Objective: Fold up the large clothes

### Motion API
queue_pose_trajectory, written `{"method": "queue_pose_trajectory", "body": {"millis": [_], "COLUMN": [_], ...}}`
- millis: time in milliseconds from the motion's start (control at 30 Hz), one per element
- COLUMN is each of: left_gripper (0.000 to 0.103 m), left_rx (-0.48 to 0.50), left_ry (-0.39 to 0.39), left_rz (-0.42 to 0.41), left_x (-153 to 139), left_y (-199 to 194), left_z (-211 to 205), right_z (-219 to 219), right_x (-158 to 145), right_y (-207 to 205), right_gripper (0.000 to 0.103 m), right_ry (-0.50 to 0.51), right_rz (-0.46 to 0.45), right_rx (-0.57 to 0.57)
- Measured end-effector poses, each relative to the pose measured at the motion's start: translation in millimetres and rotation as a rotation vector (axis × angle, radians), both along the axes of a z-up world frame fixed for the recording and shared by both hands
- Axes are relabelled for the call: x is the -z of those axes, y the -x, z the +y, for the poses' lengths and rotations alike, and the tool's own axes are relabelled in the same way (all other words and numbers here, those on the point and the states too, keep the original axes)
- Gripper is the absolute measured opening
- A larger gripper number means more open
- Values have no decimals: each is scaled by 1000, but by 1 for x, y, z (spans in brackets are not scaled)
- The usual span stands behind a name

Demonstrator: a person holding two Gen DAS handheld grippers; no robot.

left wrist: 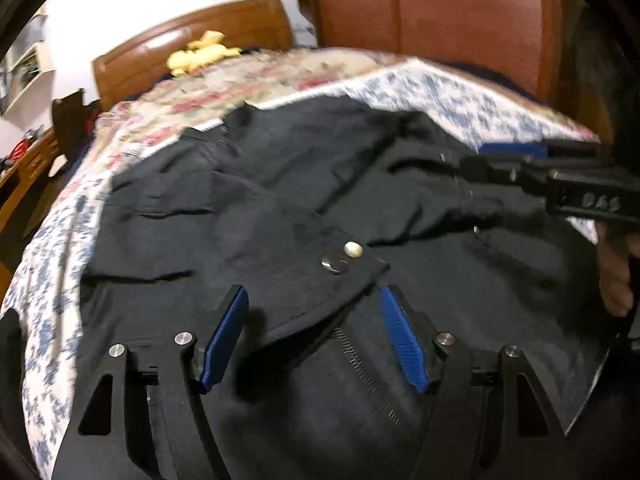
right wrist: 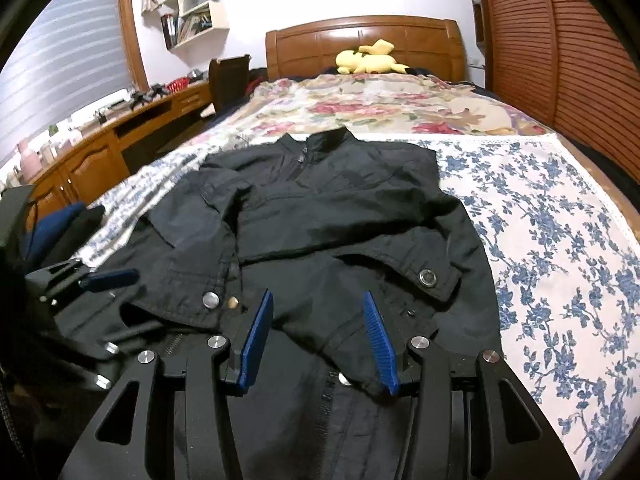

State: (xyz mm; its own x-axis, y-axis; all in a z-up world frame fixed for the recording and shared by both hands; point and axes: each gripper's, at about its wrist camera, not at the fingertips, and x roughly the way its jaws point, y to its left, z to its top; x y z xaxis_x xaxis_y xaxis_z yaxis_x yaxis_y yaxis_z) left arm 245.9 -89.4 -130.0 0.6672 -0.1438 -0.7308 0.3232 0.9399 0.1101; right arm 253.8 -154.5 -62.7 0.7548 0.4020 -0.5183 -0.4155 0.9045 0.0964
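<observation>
A black jacket (right wrist: pixel 340 216) lies front up on the bed, collar toward the headboard, both sleeves folded in across the chest. It also fills the left wrist view (left wrist: pixel 280 200). My left gripper (left wrist: pixel 314 296) is open just above the jacket's lower part, with a snap-button sleeve cuff (left wrist: pixel 340 260) in front of its blue pads. My right gripper (right wrist: pixel 318 300) is open above the jacket's lower front, near the other cuff (right wrist: pixel 428 278). The right gripper shows at the right edge of the left wrist view (left wrist: pixel 520 172). The left gripper shows at the left of the right wrist view (right wrist: pixel 100 280).
The bed has a blue-flowered sheet (right wrist: pixel 540 220) and a floral quilt (right wrist: pixel 380 104) toward the wooden headboard (right wrist: pixel 360 40). A yellow plush toy (right wrist: pixel 368 60) lies by the headboard. A wooden desk (right wrist: pixel 100 140) runs along the left, a wooden wardrobe (right wrist: pixel 560 40) along the right.
</observation>
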Motion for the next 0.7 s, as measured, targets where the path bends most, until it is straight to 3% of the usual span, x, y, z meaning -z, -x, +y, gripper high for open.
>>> {"method": "queue_pose_trajectory", "body": {"millis": [133, 167, 333, 400, 567, 700], "left_gripper": [69, 60, 49, 33, 9, 9], "left_rx": [10, 7, 28, 39, 44, -18], "left_ry": [-99, -127, -158, -151, -69, -58], "left_rz": [38, 39, 63, 73, 45, -22], "left_x": [23, 27, 30, 29, 9, -16], "left_y": [-18, -21, -27, -26, -16, -3], "left_z": [-22, -26, -28, -26, -15, 11], "right_z": [2, 2, 5, 6, 13, 19], "right_x": [-2, -1, 0, 1, 6, 14], "right_y": [-3, -3, -5, -6, -4, -9], "right_gripper": [49, 49, 49, 49, 49, 49], "right_ry": [2, 2, 24, 25, 52, 90], "right_rz": [16, 17, 23, 27, 22, 25], "right_rx": [-11, -10, -13, -14, -16, -14]}}
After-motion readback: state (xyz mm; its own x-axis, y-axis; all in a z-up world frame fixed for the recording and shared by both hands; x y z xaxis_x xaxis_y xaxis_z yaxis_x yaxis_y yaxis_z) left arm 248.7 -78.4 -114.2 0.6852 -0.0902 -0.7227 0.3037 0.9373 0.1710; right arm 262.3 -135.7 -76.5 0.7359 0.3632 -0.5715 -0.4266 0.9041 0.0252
